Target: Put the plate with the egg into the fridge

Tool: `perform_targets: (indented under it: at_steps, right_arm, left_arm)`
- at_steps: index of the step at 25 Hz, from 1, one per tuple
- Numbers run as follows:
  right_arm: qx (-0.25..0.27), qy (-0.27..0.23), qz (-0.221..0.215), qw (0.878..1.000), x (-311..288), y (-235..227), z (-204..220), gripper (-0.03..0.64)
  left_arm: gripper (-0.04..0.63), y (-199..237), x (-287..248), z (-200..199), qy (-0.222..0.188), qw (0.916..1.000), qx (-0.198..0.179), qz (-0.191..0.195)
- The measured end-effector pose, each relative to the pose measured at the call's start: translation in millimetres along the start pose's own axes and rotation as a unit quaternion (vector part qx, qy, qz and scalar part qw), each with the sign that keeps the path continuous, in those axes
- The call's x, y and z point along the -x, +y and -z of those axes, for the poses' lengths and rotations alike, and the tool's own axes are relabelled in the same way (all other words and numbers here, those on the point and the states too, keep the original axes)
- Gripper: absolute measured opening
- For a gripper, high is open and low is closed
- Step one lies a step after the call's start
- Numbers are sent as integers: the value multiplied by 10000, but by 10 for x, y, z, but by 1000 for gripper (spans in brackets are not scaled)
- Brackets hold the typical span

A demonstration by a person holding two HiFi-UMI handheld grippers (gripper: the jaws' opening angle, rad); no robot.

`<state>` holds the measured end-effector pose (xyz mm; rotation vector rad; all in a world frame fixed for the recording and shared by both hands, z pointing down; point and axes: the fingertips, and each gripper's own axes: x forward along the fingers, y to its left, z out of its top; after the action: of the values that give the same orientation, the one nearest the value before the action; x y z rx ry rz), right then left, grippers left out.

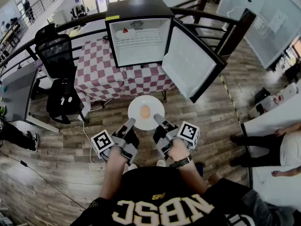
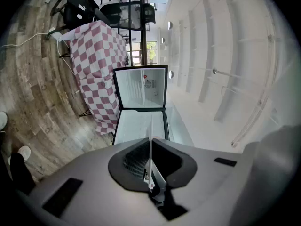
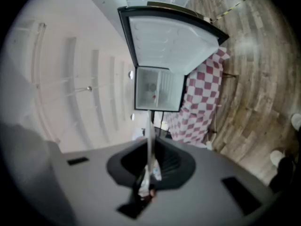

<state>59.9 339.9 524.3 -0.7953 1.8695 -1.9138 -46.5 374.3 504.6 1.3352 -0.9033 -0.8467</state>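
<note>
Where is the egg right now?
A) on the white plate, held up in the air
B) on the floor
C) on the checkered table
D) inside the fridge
A: the egg lies on the white plate, gripped at its rim by the left hand-held gripper and the right hand-held gripper, short of the open fridge.

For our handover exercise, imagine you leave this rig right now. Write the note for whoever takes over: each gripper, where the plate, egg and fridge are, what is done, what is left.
Left gripper: shut on the plate, left rim.
Right gripper: shut on the plate, right rim.
The plate is held level in the air in front of the person, with the egg on its middle.
The fridge stands on the checked tablecloth ahead, its door swung open to the right.
Done: door open, plate up in both grippers.
Left: move forward, set the plate inside the fridge, release.
</note>
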Motion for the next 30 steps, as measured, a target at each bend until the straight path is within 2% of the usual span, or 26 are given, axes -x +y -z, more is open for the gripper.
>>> perform_targets:
  at_steps: [8,16,20,25,28,30]
  right_arm:
    - [-343,-82,-136,9993,161,-56,-223,38]
    - [-338,-4,-355,9988,411,-72,-524,38]
    - [-636,-234,-505,9964,609,-126,-739,38]
    - [-861,-332,-445,9947,803,-295,-827,38]
    - [-1126,-180,-482,9923,789,-368,-792,38]
    - [-1102,-52,-433,9930,739,-408,-716,38]
  left_arm:
    - [35,38,-167,244,-51,9999,90,-81]
    - [35,23,-394,573,-151,9999,75,-39]
    - [35,14,-546,823,-100,9999,122,33]
    - [35,80,-593,1062,-113,9997,52,-209]
    - [35,136,-546,1087,-288,9991,143,-289]
    - [35,191,-469,1044,-407,9982,244,-356]
